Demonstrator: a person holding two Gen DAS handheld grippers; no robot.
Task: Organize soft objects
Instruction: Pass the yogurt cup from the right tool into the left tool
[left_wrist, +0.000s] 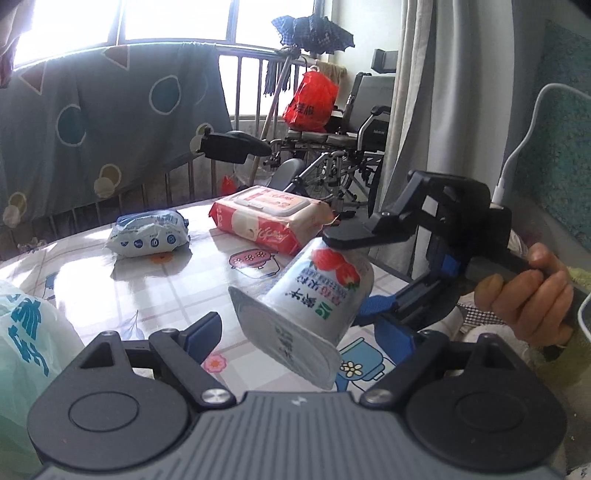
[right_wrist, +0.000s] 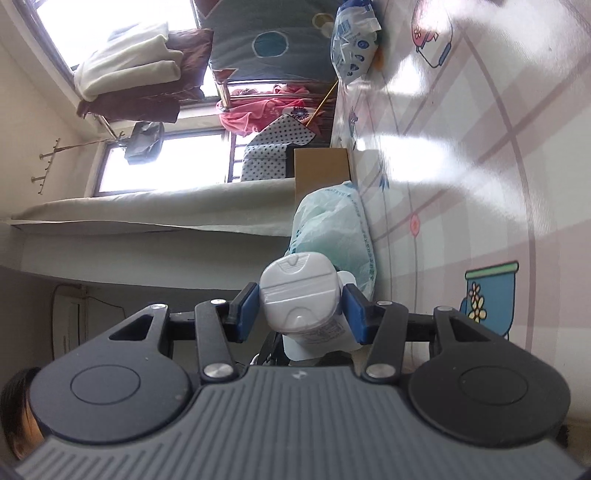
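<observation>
My right gripper (right_wrist: 300, 310) is shut on a white yogurt cup (right_wrist: 301, 297), seen bottom-first between its blue pads. In the left wrist view the same cup (left_wrist: 317, 291), with a strawberry label, hangs tilted above the table, foil lid towards me, in the right gripper (left_wrist: 354, 269). My left gripper (left_wrist: 299, 332) is open and empty, with the cup's lid between its fingers. A red wet-wipes pack (left_wrist: 273, 218) and a blue-white soft packet (left_wrist: 149, 236) lie farther back on the table. A pale green plastic bag (left_wrist: 22, 332) sits at the left.
The round table has a checked cartoon-print cloth (left_wrist: 122, 288). A metal railing with a grey blanket (left_wrist: 92, 122) stands behind it. A wheelchair (left_wrist: 332, 147) with a red bag stands at the back right. A cardboard box (right_wrist: 321, 166) sits near the table edge.
</observation>
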